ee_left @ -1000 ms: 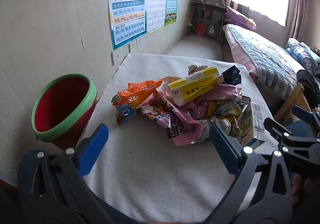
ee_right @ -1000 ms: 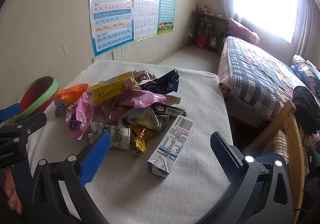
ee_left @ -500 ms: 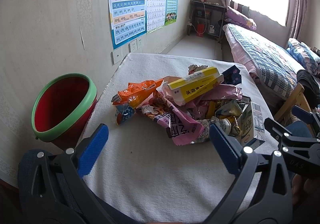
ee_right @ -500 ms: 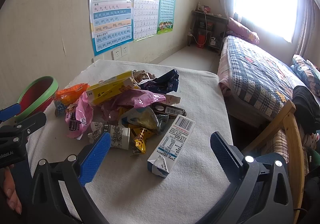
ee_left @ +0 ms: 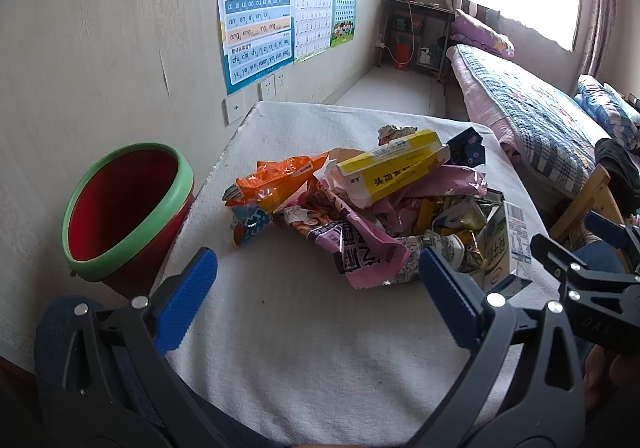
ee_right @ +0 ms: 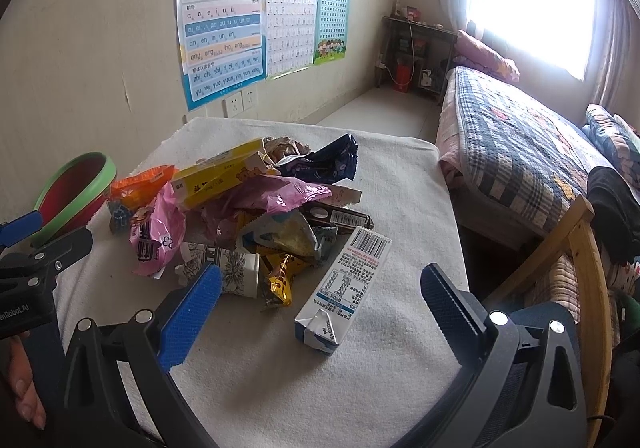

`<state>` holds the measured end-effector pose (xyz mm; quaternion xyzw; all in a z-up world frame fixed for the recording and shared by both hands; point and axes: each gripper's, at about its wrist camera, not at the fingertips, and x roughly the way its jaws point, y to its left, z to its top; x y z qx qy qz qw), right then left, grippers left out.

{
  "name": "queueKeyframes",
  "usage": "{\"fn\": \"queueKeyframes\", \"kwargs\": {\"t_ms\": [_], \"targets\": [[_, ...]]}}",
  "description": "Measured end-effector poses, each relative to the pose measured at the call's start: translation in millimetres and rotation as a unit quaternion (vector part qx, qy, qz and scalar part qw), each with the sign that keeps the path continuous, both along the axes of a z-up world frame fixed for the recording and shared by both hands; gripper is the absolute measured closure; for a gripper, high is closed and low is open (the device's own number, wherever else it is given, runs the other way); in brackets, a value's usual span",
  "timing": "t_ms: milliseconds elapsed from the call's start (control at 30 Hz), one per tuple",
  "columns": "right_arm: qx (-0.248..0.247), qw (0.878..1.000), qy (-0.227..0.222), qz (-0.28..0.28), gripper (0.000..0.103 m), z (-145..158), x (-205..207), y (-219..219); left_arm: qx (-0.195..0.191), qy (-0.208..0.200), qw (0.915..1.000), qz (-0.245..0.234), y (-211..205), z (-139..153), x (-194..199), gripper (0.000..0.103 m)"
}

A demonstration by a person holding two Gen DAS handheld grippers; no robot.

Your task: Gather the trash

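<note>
A heap of trash lies on the white-clothed table [ee_left: 300, 348]: a yellow box [ee_left: 392, 168], an orange wrapper [ee_left: 276, 180], a pink wrapper [ee_left: 368, 248], a dark blue wrapper [ee_right: 324, 164], a paper cup [ee_right: 236, 268] and a white milk carton [ee_right: 348, 284]. A red bin with a green rim [ee_left: 124, 208] stands left of the table, also in the right wrist view [ee_right: 76, 188]. My left gripper [ee_left: 316, 300] is open and empty, near the front of the heap. My right gripper [ee_right: 320, 312] is open and empty, with the carton between its fingers' line.
A wall with posters [ee_right: 224, 28] and sockets runs along the left. A bed with a plaid quilt [ee_right: 520, 128] is at the right. A wooden chair back [ee_right: 584, 248] stands by the table's right edge. A dark shelf [ee_left: 416, 28] stands far back.
</note>
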<state>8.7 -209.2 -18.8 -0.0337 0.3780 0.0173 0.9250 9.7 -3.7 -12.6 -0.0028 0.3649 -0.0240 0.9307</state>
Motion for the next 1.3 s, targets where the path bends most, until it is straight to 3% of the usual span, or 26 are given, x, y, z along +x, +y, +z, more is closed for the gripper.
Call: {"fn": "queueKeyframes", "kwargs": {"t_ms": [300,500,900,1133,1300], "targets": [[0.022,0.999,0.020,-0.009,0.007,0,7,-8,-0.012,0.018,0.9997,0.005,5,-2,10,0.004],[0.029,0.999,0.044,-0.011,0.007,-2,17,-9,-0.023,0.058,0.9981,0.007,9,-11,27,0.004],[0.059,0.990,0.107,-0.074,0.007,-29,50,-39,-0.070,0.128,0.9893,0.005,1,-45,73,0.005],[0.054,0.984,0.145,-0.086,0.011,-52,66,-39,-0.095,0.153,0.9835,0.021,3,-63,92,0.009],[0.055,0.982,0.155,-0.094,0.020,-61,73,-40,-0.105,0.159,0.9814,0.026,4,-72,97,0.023]]}}
